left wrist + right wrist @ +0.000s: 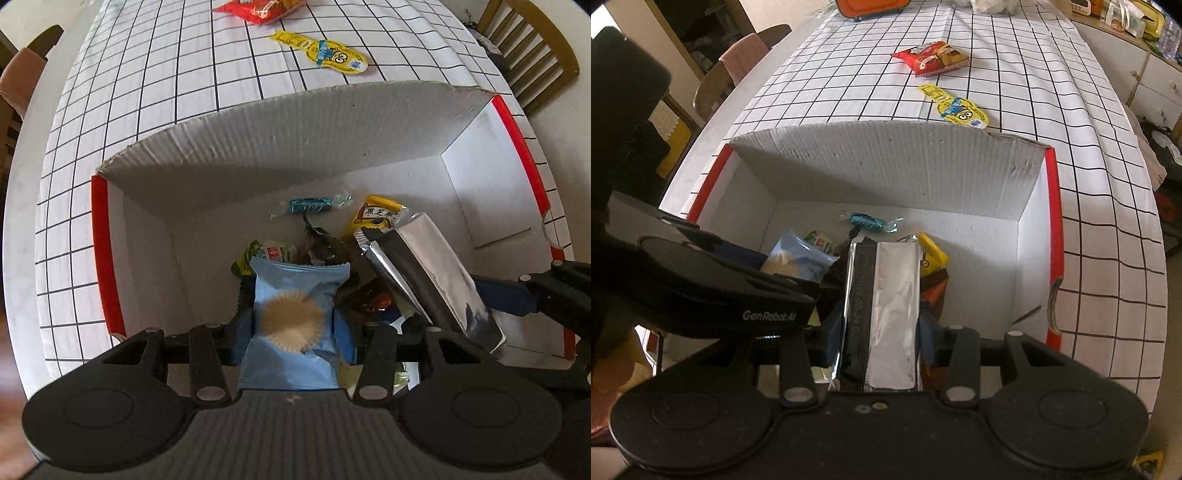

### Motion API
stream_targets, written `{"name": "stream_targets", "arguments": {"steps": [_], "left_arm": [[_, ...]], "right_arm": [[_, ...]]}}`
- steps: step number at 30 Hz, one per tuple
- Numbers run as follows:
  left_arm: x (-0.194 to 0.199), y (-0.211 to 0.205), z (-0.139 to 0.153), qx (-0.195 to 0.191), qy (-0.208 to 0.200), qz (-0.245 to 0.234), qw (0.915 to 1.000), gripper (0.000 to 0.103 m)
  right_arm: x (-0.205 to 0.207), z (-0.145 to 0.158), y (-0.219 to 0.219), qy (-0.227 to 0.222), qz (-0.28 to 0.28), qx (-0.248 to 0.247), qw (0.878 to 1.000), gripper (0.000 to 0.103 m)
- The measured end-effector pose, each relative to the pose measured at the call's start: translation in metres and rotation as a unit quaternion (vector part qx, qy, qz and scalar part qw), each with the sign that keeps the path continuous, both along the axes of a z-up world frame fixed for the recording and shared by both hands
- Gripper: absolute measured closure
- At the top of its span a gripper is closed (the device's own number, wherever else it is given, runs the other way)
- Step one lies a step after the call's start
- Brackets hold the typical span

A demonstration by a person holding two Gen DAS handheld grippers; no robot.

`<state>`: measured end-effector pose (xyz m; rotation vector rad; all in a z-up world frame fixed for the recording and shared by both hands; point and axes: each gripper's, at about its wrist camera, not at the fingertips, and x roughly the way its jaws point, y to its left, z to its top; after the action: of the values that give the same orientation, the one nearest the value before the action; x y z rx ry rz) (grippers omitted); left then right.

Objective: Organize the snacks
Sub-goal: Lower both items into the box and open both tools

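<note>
Over the white corrugated cardboard box (258, 140), my left gripper (293, 328) pinches a light, crinkly pale-blue cookie packet (295, 295) across its middle. My right gripper (879, 332) clamps a slick silver foil snack bar (894, 295) mid-length. Both look fragile inside, so I judge gentle side grips best.

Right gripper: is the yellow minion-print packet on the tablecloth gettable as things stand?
Probably not yet. The right gripper is shut on a silver foil packet over the white cardboard box; the yellow minion-print packet lies in the open beyond the box's far wall.
</note>
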<state>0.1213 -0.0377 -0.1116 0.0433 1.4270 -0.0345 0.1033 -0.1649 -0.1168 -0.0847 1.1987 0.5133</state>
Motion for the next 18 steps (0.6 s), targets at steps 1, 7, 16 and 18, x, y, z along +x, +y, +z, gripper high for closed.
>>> {"name": "stream_targets", "arguments": {"steps": [1, 7, 16, 18], "left_arm": [[0.000, 0.000, 0.000, -0.001, 0.000, 0.000, 1.0000, 0.056], [-0.002, 0.002, 0.004, -0.004, -0.010, -0.001, 0.9999, 0.056], [-0.009, 0.005, 0.024, -0.011, -0.046, 0.001, 0.9989, 0.049], [-0.011, 0.006, 0.032, -0.011, -0.058, 0.001, 0.9983, 0.045]], "right_arm": [[0.000, -0.001, 0.000, 0.001, 0.000, -0.001, 1.000, 0.062], [0.000, -0.002, -0.001, 0.008, -0.005, 0.002, 1.000, 0.060], [-0.002, 0.012, -0.005, -0.007, -0.008, 0.006, 1.000, 0.051], [-0.003, 0.017, -0.007, -0.015, -0.009, 0.008, 1.000, 0.048]]}}
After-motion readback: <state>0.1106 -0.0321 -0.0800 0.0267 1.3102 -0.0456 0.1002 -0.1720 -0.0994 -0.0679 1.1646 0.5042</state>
